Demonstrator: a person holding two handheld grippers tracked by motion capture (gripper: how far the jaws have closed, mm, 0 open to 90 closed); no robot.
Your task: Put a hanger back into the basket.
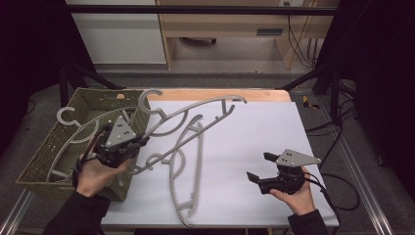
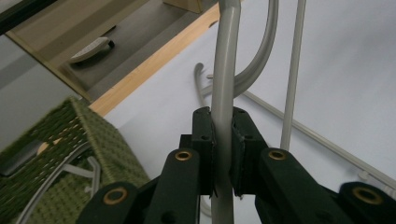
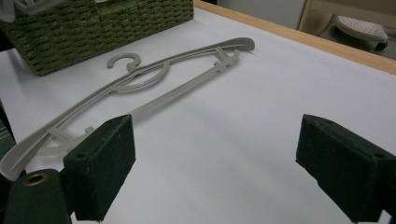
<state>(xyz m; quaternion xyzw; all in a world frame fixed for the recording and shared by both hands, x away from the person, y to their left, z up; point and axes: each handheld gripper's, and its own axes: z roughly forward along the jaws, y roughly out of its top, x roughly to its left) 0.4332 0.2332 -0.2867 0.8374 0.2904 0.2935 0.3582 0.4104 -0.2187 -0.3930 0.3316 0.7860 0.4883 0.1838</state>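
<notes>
Grey plastic coat hangers, counted from the high view: three in all. One lifted hanger (image 1: 195, 115) is raised off the white sheet (image 1: 259, 132), its hook up near the basket's far corner and its long bar slanting down toward the left gripper (image 1: 139, 143). One flat hanger (image 1: 188, 171) lies on the sheet between the two hands, hook toward the basket, one end close to the near table edge. One stowed hanger (image 1: 73, 129) rests inside the green woven basket (image 1: 41, 161), hook at the basket's far left.

Baskets: one, at the left side of the table, partly over the sheet's left edge.

Grippers: two, one in each hand. In the left gripper view the black jaws are clenched on the lifted hanger's bar (image 2: 223, 93), pads pressing it from both sides; the bar runs straight up between them. That hand sits just over the basket's right wall.

Right gripper (image 1: 260, 168) is near the sheet's right side, well apart from the hangers. Its jaws stand wide, released, with bare sheet between the pads (image 3: 100, 163); the flat hanger (image 3: 154, 88) lies beyond them, and the basket (image 3: 93, 28) farther off.

Wooden table edge (image 1: 220, 94) shows along the far side.
</notes>
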